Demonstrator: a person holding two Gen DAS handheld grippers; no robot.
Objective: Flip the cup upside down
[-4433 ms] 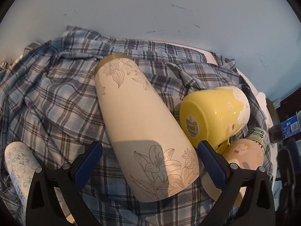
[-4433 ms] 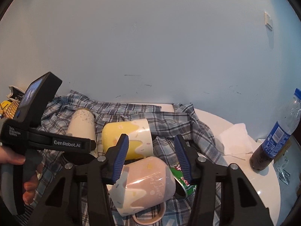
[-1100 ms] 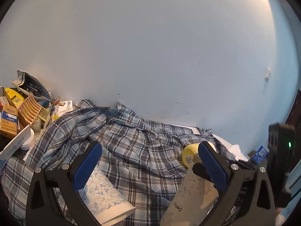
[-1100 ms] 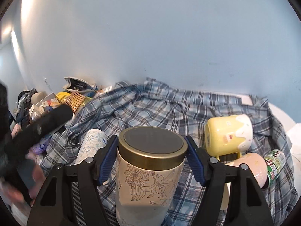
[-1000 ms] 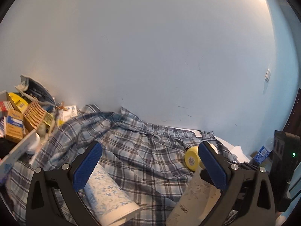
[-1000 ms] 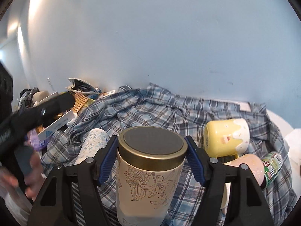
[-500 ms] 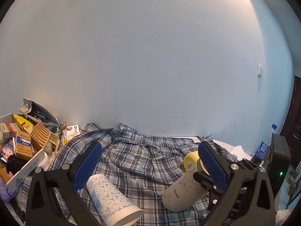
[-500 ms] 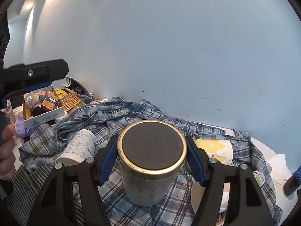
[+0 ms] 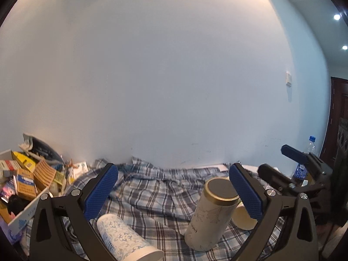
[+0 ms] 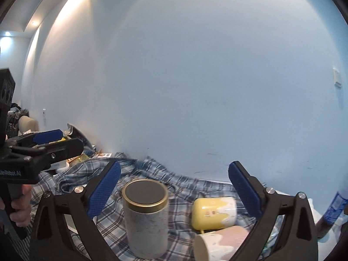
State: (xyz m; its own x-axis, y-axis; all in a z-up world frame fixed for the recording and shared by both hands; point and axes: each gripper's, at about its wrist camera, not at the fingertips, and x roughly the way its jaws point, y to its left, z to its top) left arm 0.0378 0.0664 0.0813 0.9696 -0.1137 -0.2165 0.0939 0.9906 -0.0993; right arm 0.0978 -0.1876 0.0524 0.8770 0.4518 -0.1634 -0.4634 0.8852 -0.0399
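Observation:
The cream flower-print cup (image 10: pixel 146 221) stands upside down on the plaid cloth (image 10: pixel 180 184), its gold-rimmed dark base facing up; it also shows in the left wrist view (image 9: pixel 212 213), leaning slightly. My right gripper (image 10: pixel 174 187) is open and pulled back above it, touching nothing. My left gripper (image 9: pixel 174 191) is open and empty, raised behind the cloth. A blue-patterned white cup (image 9: pixel 124 239) lies on its side at the lower left.
A yellow mug (image 10: pixel 214 212) and a pink mug (image 10: pixel 219 243) lie on their sides right of the cream cup. A box of packets (image 9: pixel 19 184) sits at the left. A dark soda bottle (image 9: pixel 303 163) stands at the right. The wall is close behind.
My right gripper has let go of the cream cup, opened wide and drawn back and up. The cup now stands alone, base up. My left gripper has also lifted away.

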